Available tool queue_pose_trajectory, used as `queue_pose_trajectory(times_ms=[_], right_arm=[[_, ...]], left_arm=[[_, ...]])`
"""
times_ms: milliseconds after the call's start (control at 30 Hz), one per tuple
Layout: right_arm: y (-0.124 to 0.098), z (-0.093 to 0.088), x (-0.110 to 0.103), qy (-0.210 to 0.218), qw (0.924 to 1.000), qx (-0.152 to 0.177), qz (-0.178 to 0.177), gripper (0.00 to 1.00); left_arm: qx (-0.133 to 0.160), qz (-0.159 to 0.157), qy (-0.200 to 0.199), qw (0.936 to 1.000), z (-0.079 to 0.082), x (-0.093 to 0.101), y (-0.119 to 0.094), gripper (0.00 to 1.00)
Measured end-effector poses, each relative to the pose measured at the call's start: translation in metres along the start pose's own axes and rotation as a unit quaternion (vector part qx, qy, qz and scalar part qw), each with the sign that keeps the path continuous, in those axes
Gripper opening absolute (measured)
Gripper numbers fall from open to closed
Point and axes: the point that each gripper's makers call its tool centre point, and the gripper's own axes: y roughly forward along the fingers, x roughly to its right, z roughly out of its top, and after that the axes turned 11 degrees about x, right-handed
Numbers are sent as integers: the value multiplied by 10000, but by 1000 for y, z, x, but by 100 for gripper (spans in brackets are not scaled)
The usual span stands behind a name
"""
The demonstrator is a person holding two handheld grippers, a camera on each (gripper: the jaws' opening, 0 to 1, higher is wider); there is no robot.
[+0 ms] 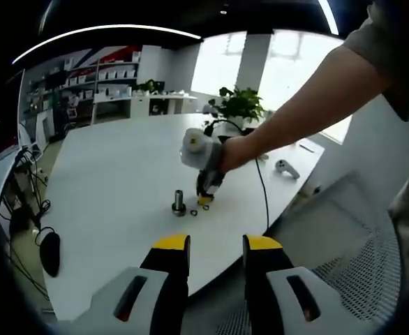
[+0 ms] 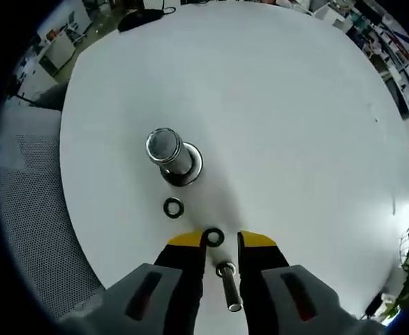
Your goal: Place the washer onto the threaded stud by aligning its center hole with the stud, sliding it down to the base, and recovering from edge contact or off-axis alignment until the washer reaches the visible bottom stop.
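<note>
While I look down along the right gripper [image 2: 222,241], its yellow-tipped jaws stand apart over the white table [image 2: 309,125], gripping nothing. One washer [image 2: 213,237] lies flat on the table just at the jaw tips, in the gap between them. A second washer [image 2: 173,206] lies a little further out, near the stud's base but apart from it. The threaded stud [image 2: 168,151] stands upright on its round base flange, with no washer on it. A small metal bolt [image 2: 227,285] lies between my jaws, closer to the camera.

From the left gripper view, my left gripper [image 1: 216,246] is held back from the table edge, jaws open and empty. I see the right gripper [image 1: 206,190] there, in a person's hand [image 1: 236,152], tips down at the table just beside the stud [image 1: 179,202].
</note>
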Motion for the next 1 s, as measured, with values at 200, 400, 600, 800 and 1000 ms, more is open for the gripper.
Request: queue_pose_trajectory(times_ms=[200,400,600,800,1000], right_arm=[[1,1,6,106,9999,25,-32,19],[2,-7,-2,-182,9997,-76,121,19],[1,-4,0,-6,9998,-3,203,18],[1,-3,-1,-50,9996,-49,288,17],[3,-3,-1,-306,9986,-328,297,15]], left_arm=[[-2,-2,1,10000,0,0,0,28],[18,-8,-5,10000,1,0,1,28],[19,-7,-11,10000,1,0,1,28],[58,17,-25,10000,2,-1,0,28],[22,1,-16,10000,1,0,1,28]])
